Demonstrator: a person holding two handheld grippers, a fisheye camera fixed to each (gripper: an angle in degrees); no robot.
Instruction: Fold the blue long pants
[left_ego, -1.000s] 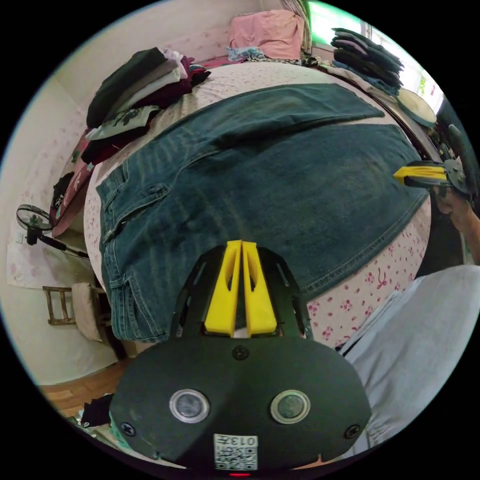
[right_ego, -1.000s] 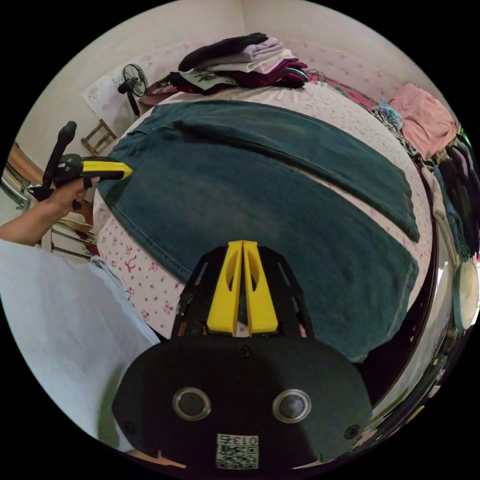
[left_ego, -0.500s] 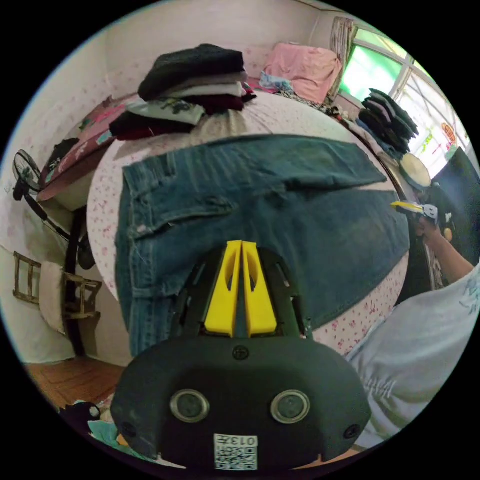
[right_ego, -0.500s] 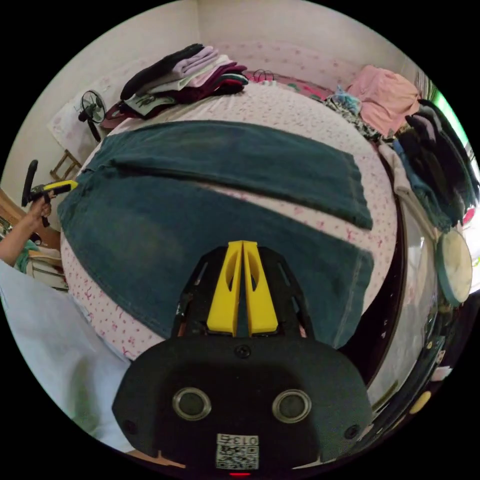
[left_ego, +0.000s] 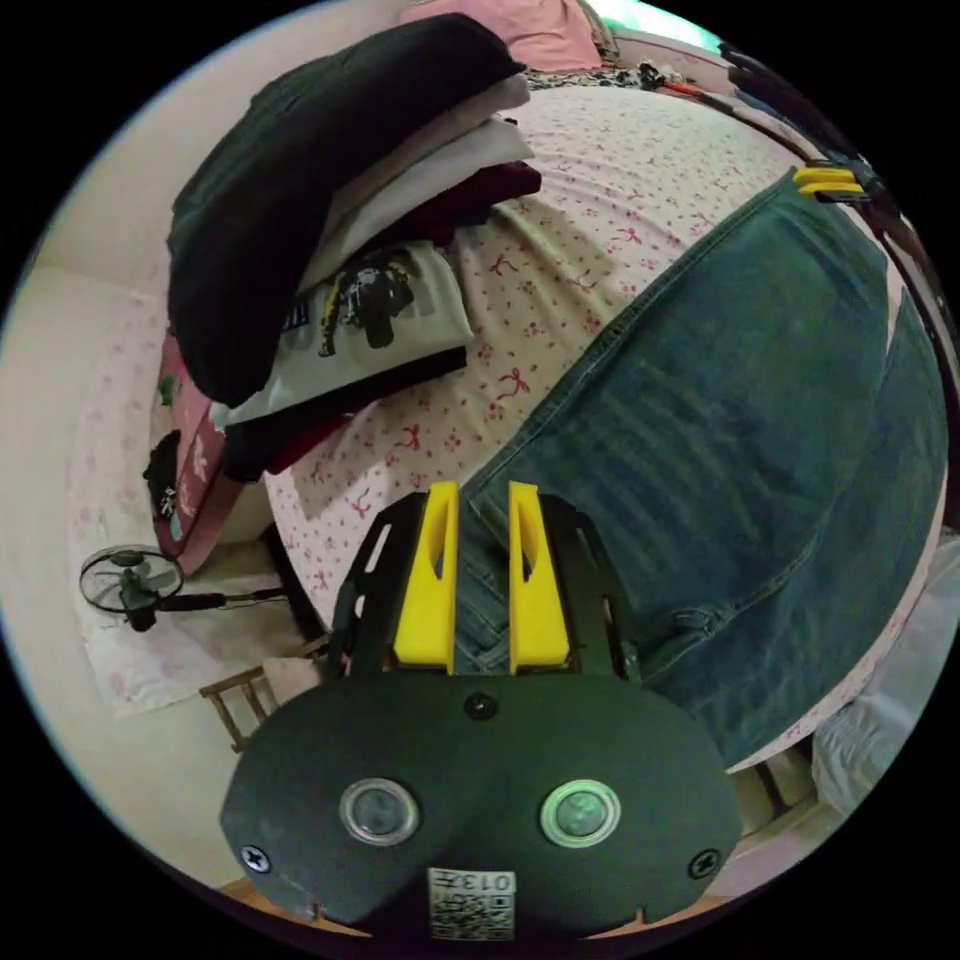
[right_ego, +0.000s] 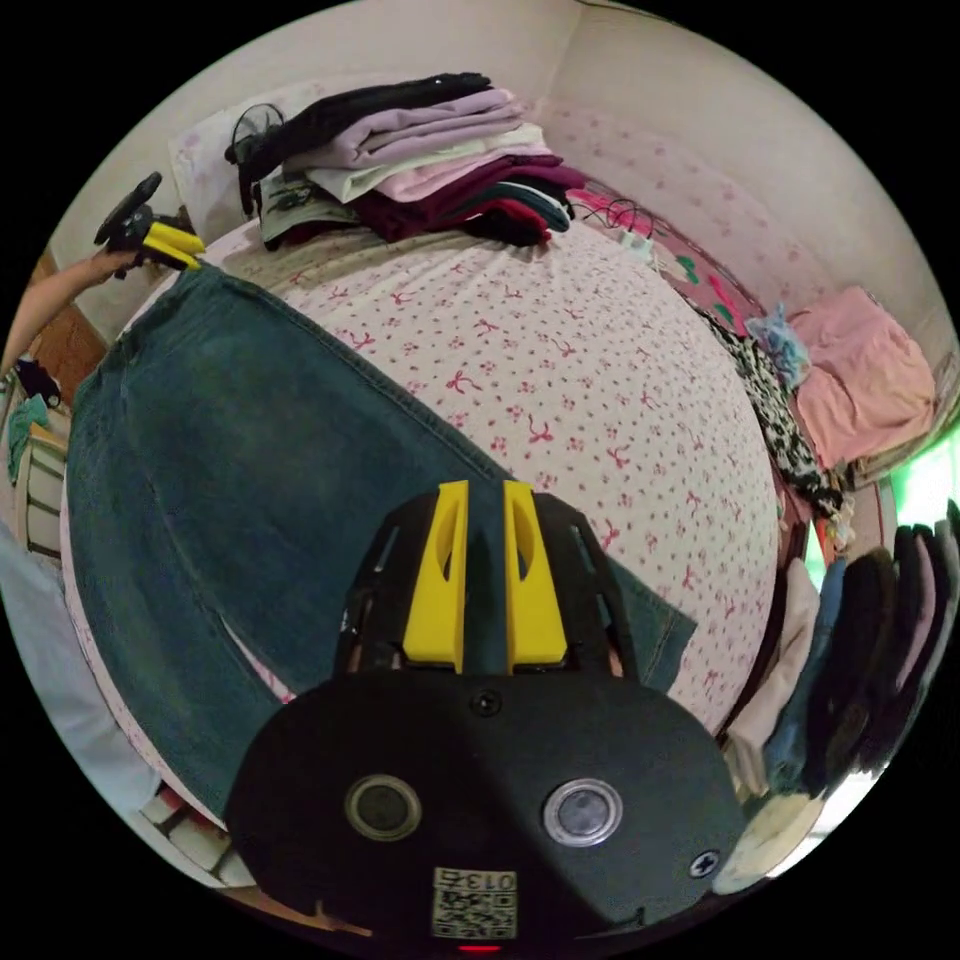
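Where the blue long pants (left_ego: 740, 420) lie, one leg folded over the other, they run in a long band along the near side of the bed (left_ego: 590, 210), whose sheet is pale with small pink bows. In the left gripper view the left gripper (left_ego: 482, 575) sits at the waistband end, its yellow fingers (left_ego: 430, 580) a little apart with denim showing in the gap between them; whether they press on the cloth cannot be told. At the far end of the band in that view, the right gripper (left_ego: 828, 180) shows small, at the hem corner. In the right gripper view the right gripper (right_ego: 484, 580) has its fingers (right_ego: 438, 585) slightly apart as well, denim between them at the hem end (right_ego: 640, 620), and again their contact cannot be made out. The left gripper (right_ego: 168, 243) appears there in a hand (right_ego: 112, 262) at the far top corner of the pants. Beyond the pants, a stack of folded clothes (left_ego: 330, 220) rests on the bed, well apart from the denim. A standing fan (left_ego: 135, 590) is by the wall, and a pink bundle (right_ego: 865, 380) lies at the bed's far edge.
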